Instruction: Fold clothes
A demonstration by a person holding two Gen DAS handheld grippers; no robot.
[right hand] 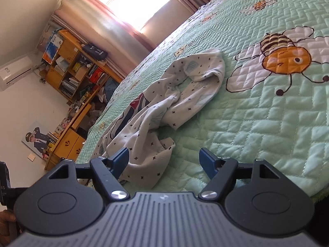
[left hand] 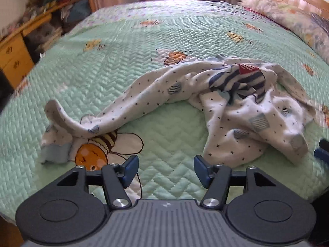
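One white star-printed garment point(left hand: 205, 94) is seen crumpled on the green quilted bed point(left hand: 123, 61). Both hand-held grippers are held apart, nothing gripped: the left hand-held gripper point(left hand: 166, 169) over bare quilt, the right hand-held gripper point(right hand: 164, 162) at the garment's edge. No legible writing is found.

A white baby sleepsuit point(left hand: 216, 103) with small dark stars, striped patches and a navy-and-red striped print lies crumpled across the middle right of the frame, one leg stretched toward the lower left.
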